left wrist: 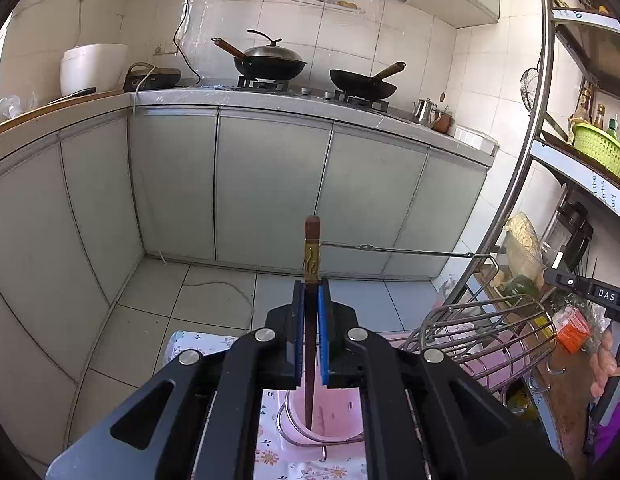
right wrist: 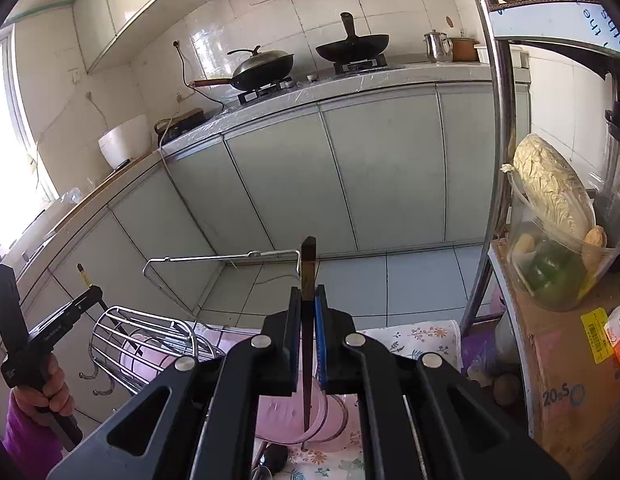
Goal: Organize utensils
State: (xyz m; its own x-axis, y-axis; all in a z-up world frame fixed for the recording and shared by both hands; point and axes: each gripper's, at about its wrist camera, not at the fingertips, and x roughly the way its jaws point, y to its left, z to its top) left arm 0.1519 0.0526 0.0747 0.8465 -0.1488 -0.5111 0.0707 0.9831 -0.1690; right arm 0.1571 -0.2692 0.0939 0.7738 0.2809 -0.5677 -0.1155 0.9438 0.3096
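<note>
Left gripper (left wrist: 310, 328): pads closed on a dark chopstick (left wrist: 311, 280), held upright; brass band w/ wavy mark sits just above the pads.
Left chopstick tip: points down into a pink cup (left wrist: 329, 420) directly below; contact w/ cup floor can't be told.
Right gripper (right wrist: 308, 328): pads clamped on a second chopstick (right wrist: 308, 276), also upright, squared dark top above the pads.
Right chopstick tip: hangs inside the pink cup (right wrist: 306, 420) in the right wrist view; a wire ring passes round the cup's front.
Wire rack (left wrist: 489, 332): chrome utensil cage lying tilted, just right of the left gripper; in the right wrist view it sits to the left (right wrist: 146, 340), hooks at its lower edge.
Rack arm (left wrist: 397, 250): thin wire rod running level behind both chopstick tops; touching or not, unclear.
Surface: floral cloth (left wrist: 198, 344) under cup and rack.
Obstructions: curved steel post (right wrist: 495, 160) of the shelf unit close on the right; cardboard box (right wrist: 557, 380) and bagged cabbage (right wrist: 553, 196) crowd that side.
Background: counter w/ lidded wok (left wrist: 270, 60), open wok (left wrist: 363, 82), kettle (left wrist: 423, 110), white rice cooker (left wrist: 92, 66); green basket (left wrist: 601, 152) on shelf.
Hands: fingers on the opposite grip handle seen at each view's edge (right wrist: 42, 392).
</note>
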